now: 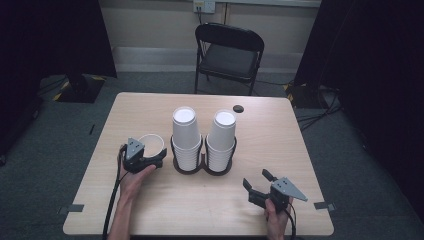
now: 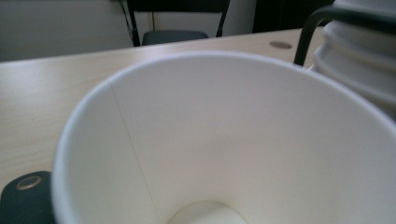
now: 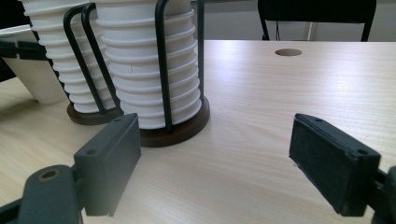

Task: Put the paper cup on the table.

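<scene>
A white paper cup (image 1: 150,141) stands at the table's left with its mouth up, and my left gripper (image 1: 152,152) is shut on it from the near side. In the left gripper view its hollow inside (image 2: 233,140) looms close, with one black pad (image 2: 25,198) against the outer wall. The right gripper view shows the same cup (image 3: 35,79) at far left. Two stacks of upturned white cups (image 1: 186,132) (image 1: 221,135) sit in a black wire holder (image 1: 202,167) at mid-table. My right gripper (image 1: 256,178) (image 3: 217,158) rests open near the front right, aimed at the holder.
The wooden table (image 1: 280,150) has a round cable hole (image 1: 238,108) near its far edge. A black folding chair (image 1: 227,52) stands behind it. Cables lie on the floor at the right. The holder's dark base (image 3: 177,130) sits just ahead of my right gripper.
</scene>
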### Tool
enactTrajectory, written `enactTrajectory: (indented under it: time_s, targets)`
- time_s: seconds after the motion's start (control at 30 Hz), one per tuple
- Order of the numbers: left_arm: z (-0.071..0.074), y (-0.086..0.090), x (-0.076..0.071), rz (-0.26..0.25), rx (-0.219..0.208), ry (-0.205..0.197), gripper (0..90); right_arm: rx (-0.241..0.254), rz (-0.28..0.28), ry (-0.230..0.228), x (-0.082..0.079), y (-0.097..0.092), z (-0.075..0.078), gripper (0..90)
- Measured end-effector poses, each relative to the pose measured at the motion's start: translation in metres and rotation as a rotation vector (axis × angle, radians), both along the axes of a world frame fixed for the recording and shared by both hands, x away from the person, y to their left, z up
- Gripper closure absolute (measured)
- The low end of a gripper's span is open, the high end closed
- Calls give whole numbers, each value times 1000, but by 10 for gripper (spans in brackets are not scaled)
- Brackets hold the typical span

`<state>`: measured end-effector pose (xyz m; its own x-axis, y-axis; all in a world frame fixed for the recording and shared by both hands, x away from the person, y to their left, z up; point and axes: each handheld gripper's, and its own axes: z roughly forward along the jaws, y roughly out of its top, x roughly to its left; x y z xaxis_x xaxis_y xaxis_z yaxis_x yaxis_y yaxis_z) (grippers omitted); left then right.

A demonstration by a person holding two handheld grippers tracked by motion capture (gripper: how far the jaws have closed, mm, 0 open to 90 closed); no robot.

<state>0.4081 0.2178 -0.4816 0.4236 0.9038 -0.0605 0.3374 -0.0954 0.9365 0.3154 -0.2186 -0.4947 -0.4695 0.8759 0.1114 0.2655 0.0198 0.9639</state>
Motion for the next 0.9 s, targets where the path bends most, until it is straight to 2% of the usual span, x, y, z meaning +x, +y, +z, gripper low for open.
enactTrajectory:
  time_s: [0.17, 0.27, 0.33, 0.57, 0.67, 0.77, 0.9]
  targets:
    - [-1, 0, 0, 2, 20, 20, 116, 0, 0, 1, 0, 0, 0, 161]
    - [-5, 0, 0, 4, 32, 52, 130, 2, -3, 7, 0, 0, 0, 161]
    - [-6, 0, -1, 4, 41, 50, 136, 2, -3, 5, 0, 0, 0, 161]
    - [-12, 2, -5, 12, 23, 76, 151, -1, -3, 8, 1, 0, 0, 162]
    - [-14, 2, -7, 28, 40, 101, 155, 0, -3, 8, 1, 0, 0, 162]
    - [-14, 1, -11, 33, 32, 85, 154, 0, -2, 7, 0, 0, 0, 162]
    - [-14, 3, -16, 24, 37, 95, 155, 3, -4, 10, 1, 0, 0, 163]
